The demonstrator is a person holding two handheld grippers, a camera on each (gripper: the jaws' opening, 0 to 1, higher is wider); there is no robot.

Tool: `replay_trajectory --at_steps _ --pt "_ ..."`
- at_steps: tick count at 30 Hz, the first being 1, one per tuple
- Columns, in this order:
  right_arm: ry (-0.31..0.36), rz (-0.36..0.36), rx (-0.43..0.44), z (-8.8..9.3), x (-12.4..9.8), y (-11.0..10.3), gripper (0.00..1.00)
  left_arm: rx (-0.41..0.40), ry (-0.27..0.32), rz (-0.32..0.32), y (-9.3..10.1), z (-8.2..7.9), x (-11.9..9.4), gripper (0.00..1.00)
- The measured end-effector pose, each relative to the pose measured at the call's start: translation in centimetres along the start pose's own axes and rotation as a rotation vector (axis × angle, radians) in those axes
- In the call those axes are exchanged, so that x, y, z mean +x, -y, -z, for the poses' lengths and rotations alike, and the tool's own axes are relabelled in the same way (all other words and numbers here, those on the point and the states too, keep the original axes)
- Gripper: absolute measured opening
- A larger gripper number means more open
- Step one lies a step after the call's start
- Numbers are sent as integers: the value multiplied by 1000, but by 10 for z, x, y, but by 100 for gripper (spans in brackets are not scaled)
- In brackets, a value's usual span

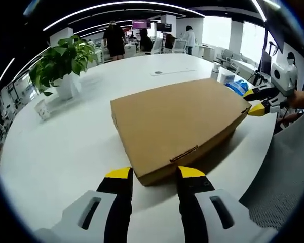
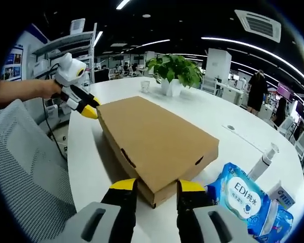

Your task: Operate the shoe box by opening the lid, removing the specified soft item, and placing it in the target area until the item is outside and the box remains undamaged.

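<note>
Shoe box point(image 1: 180, 126), flat brown cardboard, lid closed, lying on the white round tabletop point(image 1: 66, 147) near its edge; front flap seam with a tuck tab faces the left gripper view. Left gripper point(image 1: 154, 174), black jaws with yellow tips, spread apart at one corner of the box, the corner sitting between the two tips, nothing clamped; whether the tips touch the cardboard cannot be told. Right gripper point(image 2: 156, 186), same build, jaws likewise apart and straddling the opposite corner of the box, holding nothing. In the left gripper view the right gripper appears at the far right corner of the box, yellow tips against the cardboard edge; in the right gripper view the left gripper shows at the far left corner, held by a bare forearm point(image 2: 20, 91). Potted plant point(image 1: 63, 63), green leaves in a white pot, standing on the tabletop well apart from the box. Small clear cup point(image 2: 145, 86) just beside the pot. Blue wet-wipes pack point(image 2: 240, 195) with printed label, lying on the tabletop just beside the box, close to the right gripper. White pump bottle point(image 2: 263, 162) lying behind the pack. Grey mesh chair back point(image 2: 25, 167) at the tabletop edge. Background: open office with desks, ceiling light strips, several people standing point(image 1: 114, 40) in the distance. Soft item inside the box not visible with the lid shut
</note>
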State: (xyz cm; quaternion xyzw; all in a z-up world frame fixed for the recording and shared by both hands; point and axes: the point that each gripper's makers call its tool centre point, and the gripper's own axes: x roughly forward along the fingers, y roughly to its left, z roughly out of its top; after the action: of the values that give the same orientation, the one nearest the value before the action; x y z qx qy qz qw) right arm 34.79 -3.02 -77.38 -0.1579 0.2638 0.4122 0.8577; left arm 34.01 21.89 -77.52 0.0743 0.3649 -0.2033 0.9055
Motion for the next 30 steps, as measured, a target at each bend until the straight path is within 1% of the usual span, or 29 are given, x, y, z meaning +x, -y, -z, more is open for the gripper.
replay_trajectory --at_steps 4,6,13,23,30 --pt "-2 6 2 -1 2 5 28 0 3 1 -1 -4 4 34" --pt "-13 4 17 2 6 6 28 0 3 2 -2 -6 6 34" --pt "-10 15 14 -2 10 16 29 -2 7 5 -5 -13 14 34" --pt "-14 29 21 -11 24 41 29 -12 8 12 -14 -32 31 33" --pt "-15 37 28 -17 34 54 30 -19 10 19 -21 -43 42 33"
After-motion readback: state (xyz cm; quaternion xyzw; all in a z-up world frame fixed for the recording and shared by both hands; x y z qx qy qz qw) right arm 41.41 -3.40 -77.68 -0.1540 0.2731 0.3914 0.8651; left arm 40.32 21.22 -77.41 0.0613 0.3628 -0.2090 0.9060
